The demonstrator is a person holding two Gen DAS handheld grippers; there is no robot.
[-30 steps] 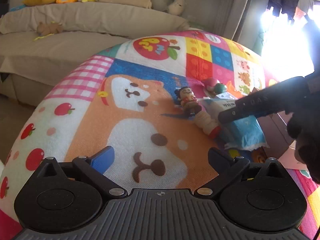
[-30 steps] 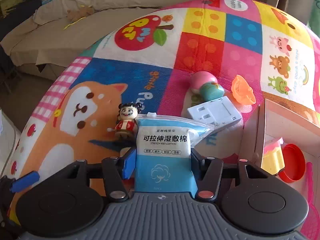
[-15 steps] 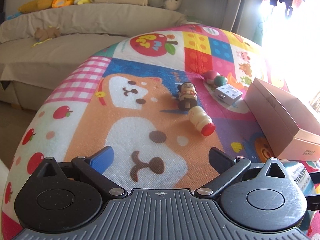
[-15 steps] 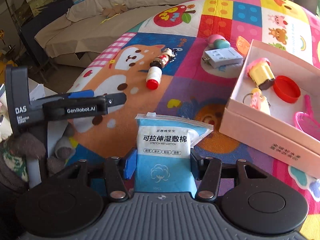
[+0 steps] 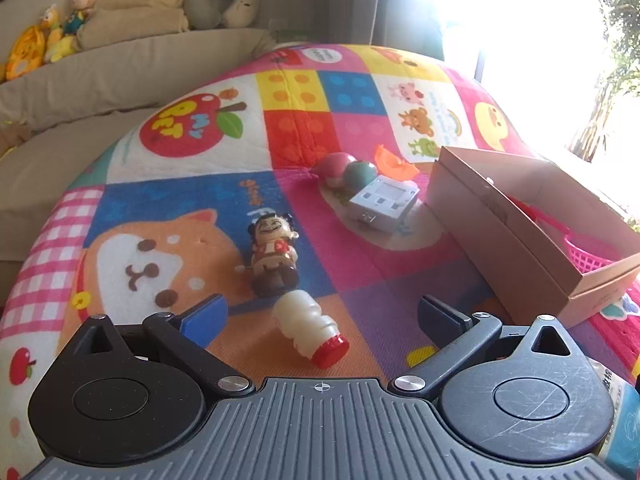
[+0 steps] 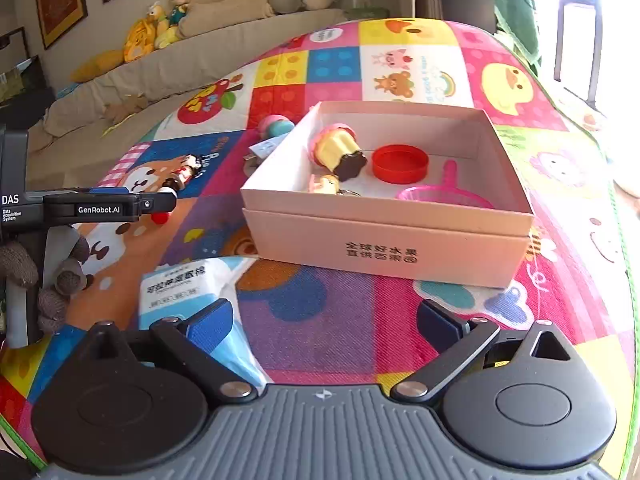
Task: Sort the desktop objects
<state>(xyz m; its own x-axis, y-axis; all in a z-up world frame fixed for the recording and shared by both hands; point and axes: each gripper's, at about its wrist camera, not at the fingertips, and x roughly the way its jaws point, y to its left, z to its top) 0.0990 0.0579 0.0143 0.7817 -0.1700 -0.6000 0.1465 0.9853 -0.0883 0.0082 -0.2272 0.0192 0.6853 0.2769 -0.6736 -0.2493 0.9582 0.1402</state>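
Now, on a bright patchwork play mat [image 6: 360,320], the right tool [image 6: 324,318] stands wide open w/ nothing between its pads; its jaws have just been opening, and the blue-and-white wet-cotton pack [image 6: 188,292] lies flat on the mat, just left of the box's near-left corner, partly under the tool's left finger [image 6: 210,322]. Landmark: the open pink cardboard box [image 6: 384,248], set mid-mat. Inside it: a yellow-and-pink cupcake toy [image 6: 336,150] tipped on its side toward the back-left, a red lid [image 6: 400,163] beside it to the right, a pink strainer [image 6: 440,196] at the near-right, and a small keychain figure [image 6: 326,184] by the front wall. Left of the box, the left tool [image 5: 320,314] is also spread wide, holding nothing, w/ a small white bottle w/ red cap [image 5: 310,330] lying on its side between the fingers, apart from both. Just beyond the bottle stands a cartoon figurine [image 5: 274,256]. Nearer the box's left wall lie a white adapter block [image 5: 382,202], a pink-and-teal capsule toy [image 5: 348,170] and an orange plastic piece [image 5: 394,162]. Behind the box, well apart, a beige sofa [image 6: 180,60] carries plush toys [image 6: 160,28]. A gloved hand [image 6: 52,280] grips the left tool's handle.
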